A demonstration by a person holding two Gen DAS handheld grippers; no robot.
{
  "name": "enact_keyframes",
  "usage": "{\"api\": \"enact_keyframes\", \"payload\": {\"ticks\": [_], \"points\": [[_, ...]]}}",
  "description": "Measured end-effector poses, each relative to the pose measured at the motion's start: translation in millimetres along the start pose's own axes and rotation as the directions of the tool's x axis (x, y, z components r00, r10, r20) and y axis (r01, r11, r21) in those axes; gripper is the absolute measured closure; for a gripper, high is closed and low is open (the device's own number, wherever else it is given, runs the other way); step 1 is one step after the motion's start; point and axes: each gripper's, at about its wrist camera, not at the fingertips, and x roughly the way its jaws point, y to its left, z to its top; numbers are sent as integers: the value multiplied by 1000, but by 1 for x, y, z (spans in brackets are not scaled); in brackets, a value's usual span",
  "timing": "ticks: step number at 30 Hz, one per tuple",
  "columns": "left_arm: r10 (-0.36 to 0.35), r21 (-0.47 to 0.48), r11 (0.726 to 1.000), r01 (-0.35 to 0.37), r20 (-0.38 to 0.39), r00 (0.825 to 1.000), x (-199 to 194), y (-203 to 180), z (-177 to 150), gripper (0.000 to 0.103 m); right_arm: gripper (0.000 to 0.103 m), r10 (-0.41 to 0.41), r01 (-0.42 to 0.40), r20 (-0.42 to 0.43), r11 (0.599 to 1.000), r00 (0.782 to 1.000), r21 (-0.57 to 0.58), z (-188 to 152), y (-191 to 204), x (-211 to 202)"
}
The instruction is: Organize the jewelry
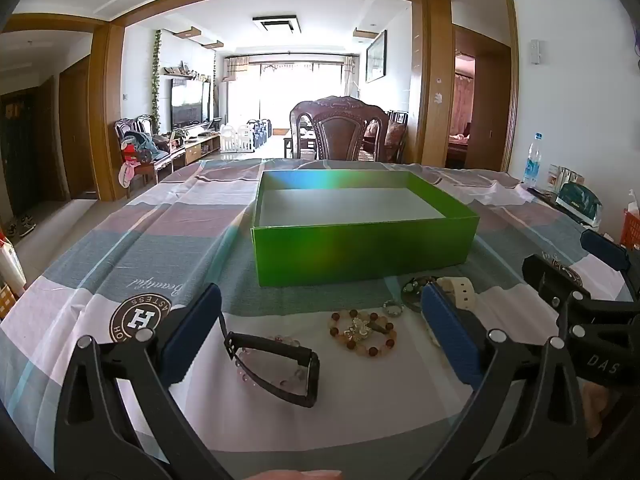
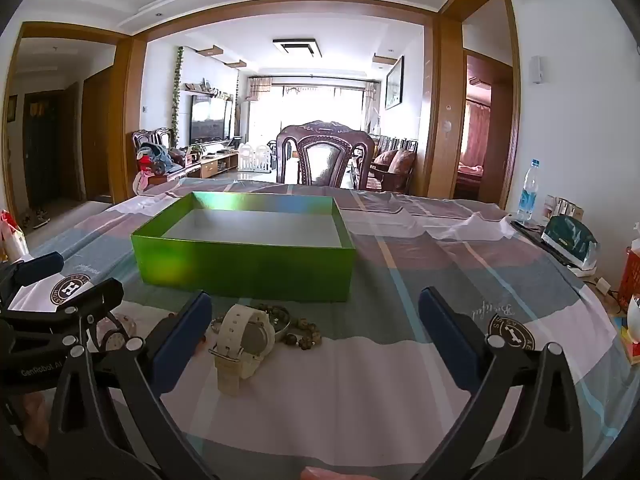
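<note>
the floor of the green box (image 1: 362,254) is only partly seen over its near wall, and nothing can be made out inside it. in the left wrist view the white watch (image 1: 458,290) is half hidden behind a blue finger pad, and the dark bead bracelet (image 1: 416,285) beside it is hard to read. the amber bead bracelet (image 1: 362,330) and the black-framed glasses (image 1: 280,368) are shown there only; the watch (image 2: 242,340) is shown whole in the right wrist view. the left gripper (image 1: 320,340) is held wide open over the glasses, nothing gripped. the right gripper (image 2: 316,336) is likewise spread wide, empty, the watch just inside its left finger. everything lies on a striped tablecloth (image 2: 400,380), before a carved wooden chair (image 2: 324,156) and a bright living room.
</note>
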Motion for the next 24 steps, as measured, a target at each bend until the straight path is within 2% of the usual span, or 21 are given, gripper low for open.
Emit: {"api": "enact_keyframes", "payload": {"ticks": [24], "points": [[1,5,1000,-1,-4,1000,0,0,0,4,2,1,-1,-3,1000,1000,-1,0,0,-1]]}}
